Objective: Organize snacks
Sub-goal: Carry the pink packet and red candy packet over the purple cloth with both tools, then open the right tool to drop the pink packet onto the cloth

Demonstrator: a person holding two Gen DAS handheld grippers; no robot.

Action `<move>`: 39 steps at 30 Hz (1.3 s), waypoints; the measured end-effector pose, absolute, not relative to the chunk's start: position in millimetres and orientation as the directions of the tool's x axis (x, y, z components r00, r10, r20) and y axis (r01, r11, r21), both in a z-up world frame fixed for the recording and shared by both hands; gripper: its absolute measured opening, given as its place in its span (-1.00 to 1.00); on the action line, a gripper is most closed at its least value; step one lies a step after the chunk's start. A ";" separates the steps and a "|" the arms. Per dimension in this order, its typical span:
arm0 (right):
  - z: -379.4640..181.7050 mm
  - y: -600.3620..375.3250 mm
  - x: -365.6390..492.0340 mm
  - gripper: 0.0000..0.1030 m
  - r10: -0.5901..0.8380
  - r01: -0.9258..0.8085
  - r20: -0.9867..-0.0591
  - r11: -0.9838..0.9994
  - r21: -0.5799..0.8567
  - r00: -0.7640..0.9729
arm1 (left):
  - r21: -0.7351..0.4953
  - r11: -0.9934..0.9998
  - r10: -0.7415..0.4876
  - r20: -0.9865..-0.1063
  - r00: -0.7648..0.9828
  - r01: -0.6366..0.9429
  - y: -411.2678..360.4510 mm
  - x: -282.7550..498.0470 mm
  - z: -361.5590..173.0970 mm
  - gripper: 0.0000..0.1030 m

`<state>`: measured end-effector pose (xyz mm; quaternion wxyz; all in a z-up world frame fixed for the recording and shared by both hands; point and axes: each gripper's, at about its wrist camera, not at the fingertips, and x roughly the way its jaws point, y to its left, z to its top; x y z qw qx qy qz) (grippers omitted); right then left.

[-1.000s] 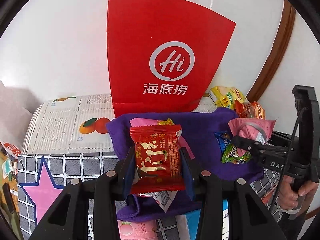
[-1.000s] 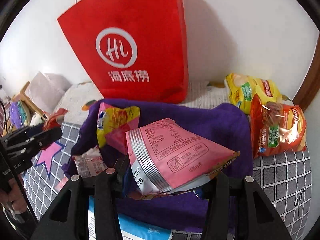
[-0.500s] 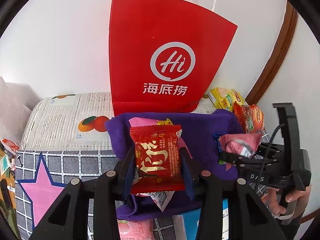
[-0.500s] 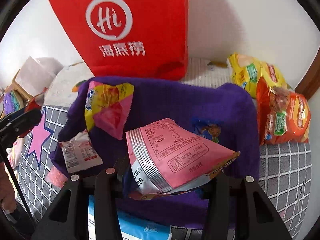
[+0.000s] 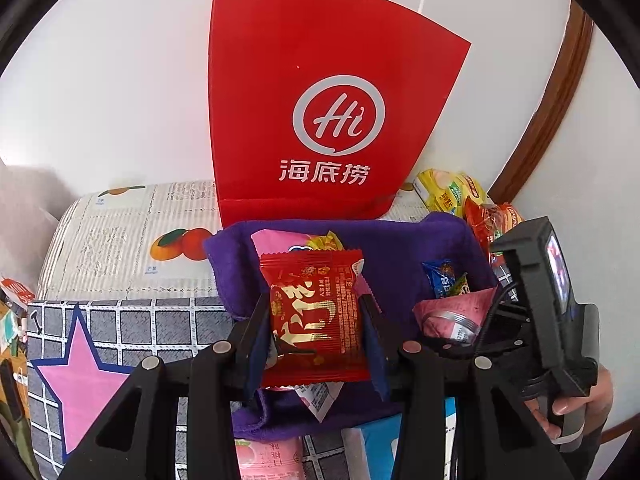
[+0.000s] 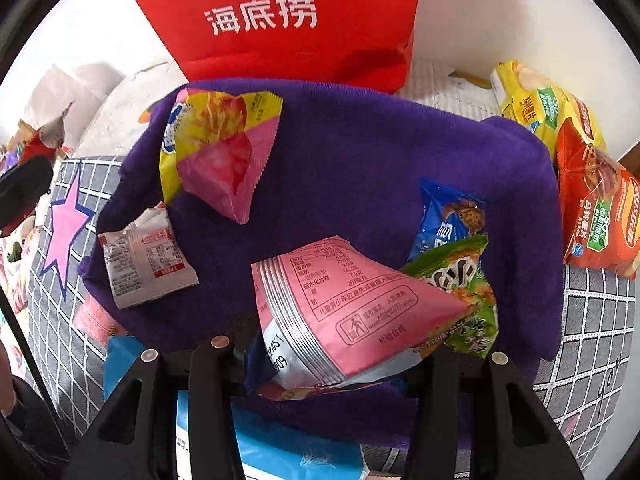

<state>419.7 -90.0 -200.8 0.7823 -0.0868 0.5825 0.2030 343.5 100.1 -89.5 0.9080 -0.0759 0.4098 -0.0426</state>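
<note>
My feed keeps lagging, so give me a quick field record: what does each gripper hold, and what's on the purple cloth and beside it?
left gripper: shut on red packet
right gripper: shut on pink packet
purple cloth: pink-and-yellow bag, white sachet, blue packet, green packet
behind cloth: red paper bag, upright
right of cloth: yellow chip bag, orange chip bag
</note>
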 end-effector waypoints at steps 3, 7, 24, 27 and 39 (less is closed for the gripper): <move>-204.1 -88.4 422.1 -0.04 0.210 -0.413 -0.950 0.905 0.099 0.232 | -0.169 0.985 -0.139 -0.737 0.662 0.019 98.6 342.6 -89.6 -0.23; -205.5 -85.6 424.5 -0.04 0.210 -0.416 -0.952 0.903 0.101 0.224 | -0.167 0.986 -0.141 -0.741 0.656 0.024 96.2 343.1 -92.1 -0.23; -190.9 -88.3 417.3 0.34 0.188 -0.422 -0.934 0.906 0.045 0.304 | -0.145 0.989 -0.128 -0.777 0.616 0.023 86.6 349.8 -106.2 -0.23; -183.8 -92.0 415.3 0.34 0.201 -0.419 -0.927 0.906 0.054 0.316 | -0.143 0.990 -0.125 -0.780 0.613 0.020 86.9 350.5 -107.3 -0.23; -141.6 -104.6 399.2 0.34 0.255 -0.396 -0.878 0.915 0.083 0.406 | -0.151 0.988 -0.128 -0.793 0.596 0.012 88.6 355.3 -115.1 -0.23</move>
